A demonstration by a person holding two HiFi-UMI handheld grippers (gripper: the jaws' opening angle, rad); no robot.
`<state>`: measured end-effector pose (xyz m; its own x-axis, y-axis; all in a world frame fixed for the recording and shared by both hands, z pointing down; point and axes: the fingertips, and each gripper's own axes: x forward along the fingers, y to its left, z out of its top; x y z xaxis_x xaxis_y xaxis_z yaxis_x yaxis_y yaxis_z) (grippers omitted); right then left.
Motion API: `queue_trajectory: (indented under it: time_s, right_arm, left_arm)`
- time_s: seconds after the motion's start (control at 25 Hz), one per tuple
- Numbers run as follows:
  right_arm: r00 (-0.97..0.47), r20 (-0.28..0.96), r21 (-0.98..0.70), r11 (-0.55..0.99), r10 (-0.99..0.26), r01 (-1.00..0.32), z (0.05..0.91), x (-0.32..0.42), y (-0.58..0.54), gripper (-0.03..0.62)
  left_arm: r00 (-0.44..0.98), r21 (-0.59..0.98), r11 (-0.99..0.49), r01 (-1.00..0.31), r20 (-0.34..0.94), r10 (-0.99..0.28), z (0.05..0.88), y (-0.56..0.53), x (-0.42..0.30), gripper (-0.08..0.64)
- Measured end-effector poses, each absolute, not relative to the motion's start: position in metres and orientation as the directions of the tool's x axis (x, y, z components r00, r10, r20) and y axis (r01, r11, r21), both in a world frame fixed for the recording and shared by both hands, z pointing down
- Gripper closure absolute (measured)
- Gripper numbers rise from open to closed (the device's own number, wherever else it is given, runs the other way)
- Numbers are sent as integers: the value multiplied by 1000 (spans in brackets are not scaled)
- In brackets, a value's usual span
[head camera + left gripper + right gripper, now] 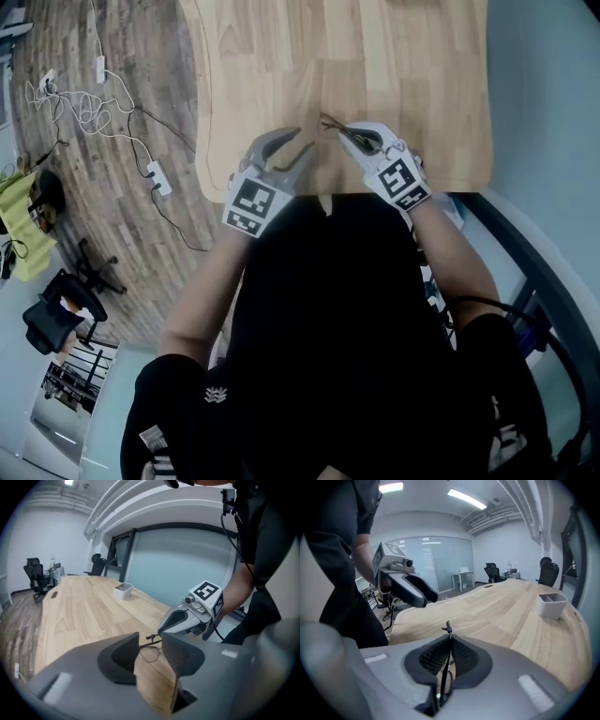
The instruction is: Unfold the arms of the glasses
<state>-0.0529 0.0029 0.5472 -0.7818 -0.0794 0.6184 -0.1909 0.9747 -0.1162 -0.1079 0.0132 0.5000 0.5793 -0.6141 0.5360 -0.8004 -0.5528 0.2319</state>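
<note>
Pale wood makes up the bench point(375, 56) in the head view, with both grippers close together near its front edge. The left gripper point(292, 143) has its jaws apart and points toward the right gripper point(342, 131). A thin dark piece of the glasses point(330, 123) sticks out of the right gripper's closed tips. Beyond the bench's left side, white cables point(84, 103) trail over a wooden floor point(112, 187). In the left gripper view, the left gripper point(151, 641) stands apart with bare bench point(84, 611) showing between its pads. One wire-rimmed lens of the glasses point(150, 653) sits in that gap, just past the tips and touching neither pad. The right gripper point(161, 631) comes in from the right and meets the frame at its upper end; whether the lens rests on the bench I cannot tell. Farther back a white tray point(123, 590) stands on the bench, and office chairs point(35, 573) are at the far left. In the right gripper view, the right gripper point(449, 641) is together, clamped on the glasses point(448, 630). A dark thin part runs up between the ribbed pads, and its end pokes out above them. The left gripper point(430, 598) hangs near, up and to the left. The white tray point(551, 604) sits well apart at the right on the bench point(497, 611).
</note>
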Motion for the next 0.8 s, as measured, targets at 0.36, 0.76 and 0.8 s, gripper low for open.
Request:
queue_trajectory:
  time_s: [0.36,0.76,0.8]
  right_arm:
    - [-859,499,-72,982,-114,-172,527,-40,11,578]
    - [-856,494,-57,976,-154,-209,521,-17,22,568]
    - [-855,492,-55,974,-163,-218,520,-14,24,568]
  left_arm:
    - [718,350,-646,-678,504,-480,518,5,-47,337]
    - [799,386,-717,-581,442,-409,496,15,-17,367]
    - [806,389,-724,-570,436,-400,493,17,-12,371]
